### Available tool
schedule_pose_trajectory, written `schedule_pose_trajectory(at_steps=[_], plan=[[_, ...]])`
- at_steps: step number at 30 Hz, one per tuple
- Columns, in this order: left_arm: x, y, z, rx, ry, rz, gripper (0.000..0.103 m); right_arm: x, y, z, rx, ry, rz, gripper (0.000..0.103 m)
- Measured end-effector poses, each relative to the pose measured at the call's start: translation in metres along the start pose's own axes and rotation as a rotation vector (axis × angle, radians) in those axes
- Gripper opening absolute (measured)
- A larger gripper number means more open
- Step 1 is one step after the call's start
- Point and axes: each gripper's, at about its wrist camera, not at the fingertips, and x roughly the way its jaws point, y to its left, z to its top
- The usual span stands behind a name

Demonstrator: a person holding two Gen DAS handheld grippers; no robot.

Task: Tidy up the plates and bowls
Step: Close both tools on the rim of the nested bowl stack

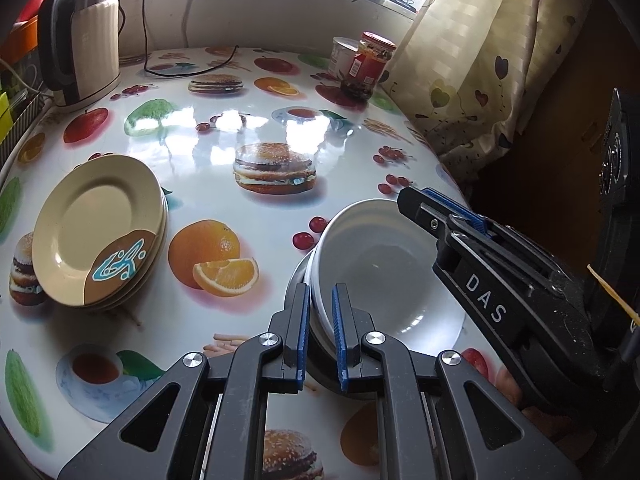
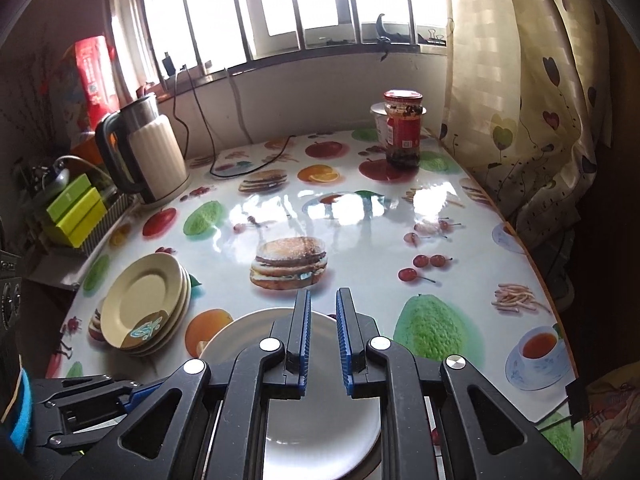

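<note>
Near the tabletop's [image 1: 260, 128] front right edge, the white bowl [image 1: 384, 264] is pinched at its near rim by the left gripper [image 1: 322, 332], one blue-padded finger outside the wall and one inside. This gripper is angled steeply downward. The bowl is seen tilted, and a grey base shows under it; whether that is a second dish cannot be told.

The right gripper [image 2: 323, 340] is angled down over the same bowl [image 2: 320, 420], its fingers drawn close with only a narrow gap and nothing caught between them. In the left wrist view, this gripper [image 1: 420, 204] is seen reaching in from the right, its tip at the bowl's far rim; contact cannot be confirmed.

A stack of beige plates [image 1: 100, 232] is set at the tabletop's left edge, well apart from the bowl. Between them, and onward to the far side, the printed cloth is bare. A kettle [image 1: 84, 36] is stood at the far left corner, a jar [image 1: 370, 64] with a tub [image 1: 342, 54] behind it at the far right, and a curtain [image 1: 472, 60] is hung close along the right edge.

Only the right wrist view shows the barred window [image 2: 280, 4], green boxes [image 2: 78, 210] left of the tabletop, and the left gripper [image 2: 92, 404] from the side.
</note>
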Motion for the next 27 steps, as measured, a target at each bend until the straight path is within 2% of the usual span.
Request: schedule_pose_trajectory(at_steps=[6, 10, 14, 17, 22, 27], plan=[[-0.001, 0.001, -0.001, 0.0, 0.001, 0.0, 0.012, 0.006, 0.002, -0.003, -0.019, 0.018, -0.018, 0.014], [-0.001, 0.002, -0.001, 0.001, 0.002, 0.002, 0.012, 0.0, 0.003, -0.001, -0.022, -0.02, -0.014, 0.014], [-0.002, 0.001, -0.001, 0.006, 0.0, 0.007, 0.012, 0.01, 0.002, -0.002, -0.019, 0.023, -0.014, 0.014], [-0.003, 0.0, -0.002, 0.009, -0.002, 0.008, 0.012, 0.008, 0.002, -0.002, -0.017, 0.017, -0.011, 0.014], [-0.011, -0.002, -0.004, 0.027, -0.035, 0.024, 0.012, -0.008, -0.001, -0.004, 0.001, -0.022, -0.011, 0.014], [-0.02, 0.0, -0.008, 0.035, -0.063, 0.04, 0.014, -0.028, -0.01, -0.012, 0.044, -0.055, -0.007, 0.019]])
